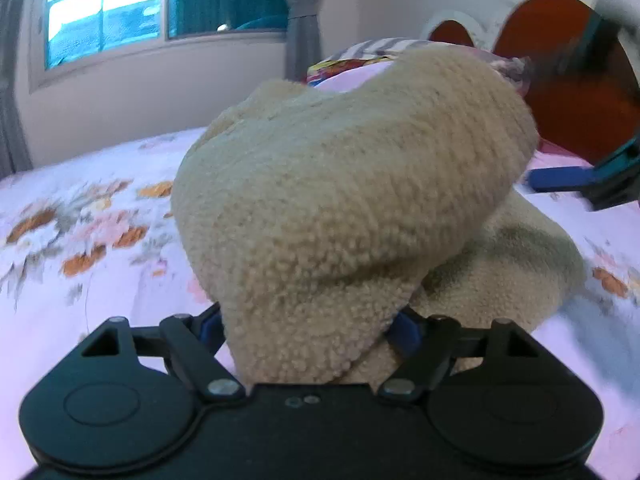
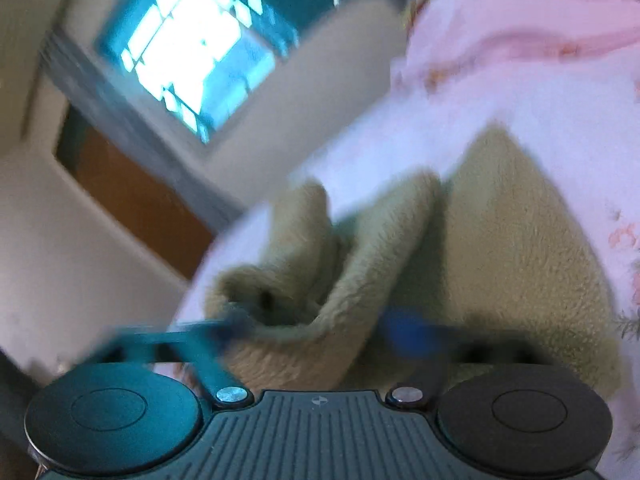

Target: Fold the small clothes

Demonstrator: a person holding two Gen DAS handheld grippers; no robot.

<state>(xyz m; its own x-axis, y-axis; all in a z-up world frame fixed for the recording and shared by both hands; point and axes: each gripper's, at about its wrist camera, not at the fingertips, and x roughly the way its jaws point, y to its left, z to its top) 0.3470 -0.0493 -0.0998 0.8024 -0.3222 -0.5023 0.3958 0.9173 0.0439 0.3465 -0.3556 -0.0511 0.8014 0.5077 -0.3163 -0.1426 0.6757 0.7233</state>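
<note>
Nearest the left wrist camera, the left hand-held gripper (image 1: pixel 310 330) is clamping a thick bunch of a cream fleece garment (image 1: pixel 352 184), its blue pads pressing in on the cloth from both sides while the rest of the piece is bulging up and away over the bed. That bed, covered by a pale pink floral bedsheet (image 1: pixel 80 240), is carrying the lower part of the garment, which is lying just to the right and slightly farther off. At the far right the right hand-held gripper (image 1: pixel 576 182) is showing as a blurred blue finger, apart from the cloth. In the right wrist view, the right hand-held gripper (image 2: pixel 320 326) is standing with its jaws wide apart; a rumpled fold of the fleece garment (image 2: pixel 520 248) is sitting between them, but the pads are not pressing on it, and blur is hiding finer detail. The garment is looking soft, light and bulky, likely springing back rather than holding a crease, and its pile is probably giving good friction. Taking hold at an edge or corner, through one or two layers only, should be giving cleaner control than grabbing a thick wad. Beyond the bed, a window (image 1: pixel 112 8) is glowing on the far wall.
</note>
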